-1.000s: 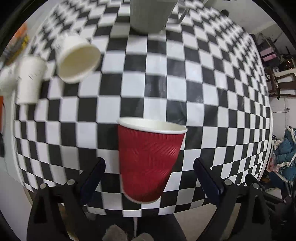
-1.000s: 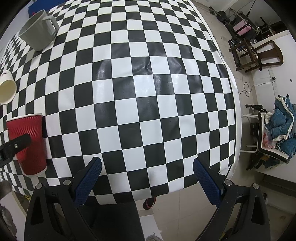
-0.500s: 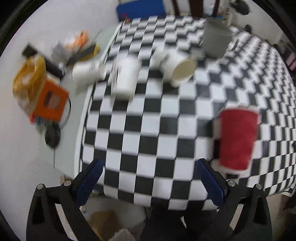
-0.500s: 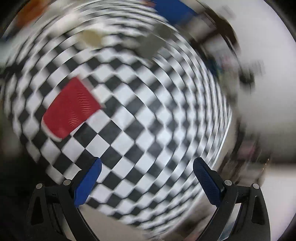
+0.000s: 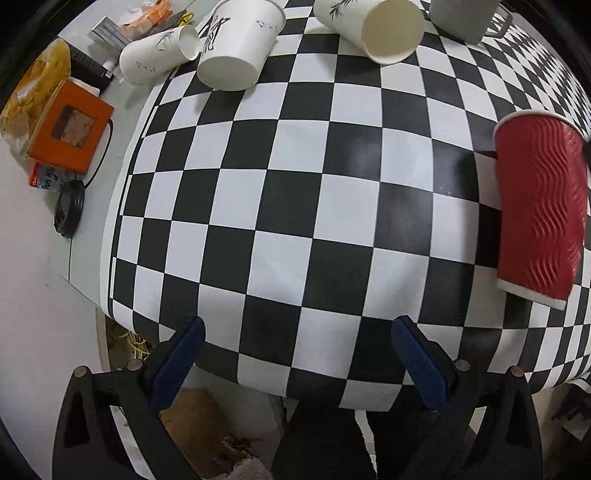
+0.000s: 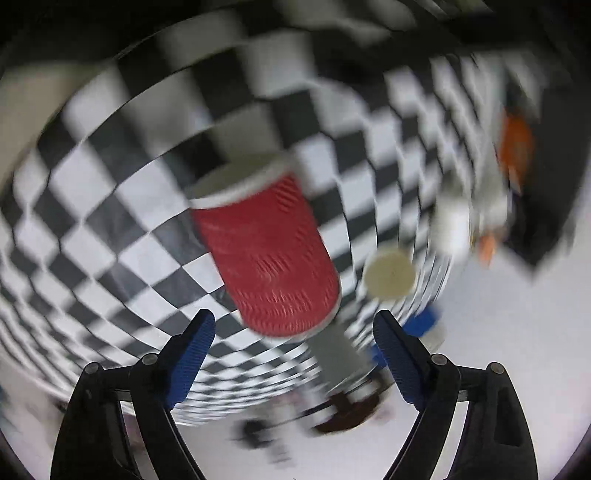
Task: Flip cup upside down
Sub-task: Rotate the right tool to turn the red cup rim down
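Note:
A red ribbed paper cup (image 5: 539, 206) stands upright on the checkered tablecloth (image 5: 280, 206), at the right edge of the left wrist view. My left gripper (image 5: 295, 354) is open and empty near the table's front edge, well left of the cup. In the blurred right wrist view the red cup (image 6: 266, 251) sits just ahead of my right gripper (image 6: 293, 339), which is open and rotated so the scene appears inverted. Its blue fingers (image 6: 192, 354) flank the cup's base without touching it.
Three white paper cups lie or stand at the back left (image 5: 236, 40), (image 5: 373, 29), (image 5: 155, 55). A grey mug (image 5: 461, 14) stands at the back. An orange box (image 5: 70, 129), a snack bag and a black disc lie left of the cloth.
My left gripper drew away to the left, so the red cup slid from between its fingers to the right edge. My right gripper swung round fast and now faces the cup, view inverted.

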The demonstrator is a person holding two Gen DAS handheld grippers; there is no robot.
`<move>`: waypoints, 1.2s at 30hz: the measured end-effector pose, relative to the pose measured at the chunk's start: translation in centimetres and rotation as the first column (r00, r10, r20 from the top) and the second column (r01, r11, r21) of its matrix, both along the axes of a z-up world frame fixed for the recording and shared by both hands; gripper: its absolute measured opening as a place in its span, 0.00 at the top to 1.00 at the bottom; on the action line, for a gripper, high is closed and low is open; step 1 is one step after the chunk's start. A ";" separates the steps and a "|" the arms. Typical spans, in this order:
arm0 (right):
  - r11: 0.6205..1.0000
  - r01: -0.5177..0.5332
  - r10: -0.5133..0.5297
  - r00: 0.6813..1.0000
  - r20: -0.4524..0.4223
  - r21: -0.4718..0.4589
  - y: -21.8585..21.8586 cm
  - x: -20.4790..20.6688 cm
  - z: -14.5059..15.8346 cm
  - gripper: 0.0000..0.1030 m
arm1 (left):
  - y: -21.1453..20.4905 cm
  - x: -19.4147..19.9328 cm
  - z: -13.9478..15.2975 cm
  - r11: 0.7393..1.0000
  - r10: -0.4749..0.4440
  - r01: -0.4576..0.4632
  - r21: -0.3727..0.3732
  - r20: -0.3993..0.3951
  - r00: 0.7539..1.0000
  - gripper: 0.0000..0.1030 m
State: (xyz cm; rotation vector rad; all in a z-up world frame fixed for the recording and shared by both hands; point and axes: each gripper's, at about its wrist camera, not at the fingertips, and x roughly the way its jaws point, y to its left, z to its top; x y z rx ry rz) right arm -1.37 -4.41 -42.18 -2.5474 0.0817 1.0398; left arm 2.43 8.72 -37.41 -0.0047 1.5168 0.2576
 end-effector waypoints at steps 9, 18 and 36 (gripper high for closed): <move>0.929 -0.322 0.321 0.946 -0.033 -0.180 -0.9 0.3 -3.3 0.23 | 2.5 0.7 -1.4 0.999 0.039 -0.039 -0.008 -0.013 0.999 0.00; 0.929 -0.312 0.307 0.950 -0.055 -0.198 -0.7 -0.3 -4.2 0.28 | 3.0 0.9 -0.9 0.999 0.037 -0.037 -0.002 -0.010 0.999 0.00; 0.948 0.314 -0.317 0.944 -0.091 -0.048 4.0 2.7 -0.7 0.29 | 2.0 2.3 2.5 0.999 0.006 -0.008 0.041 0.049 0.999 0.00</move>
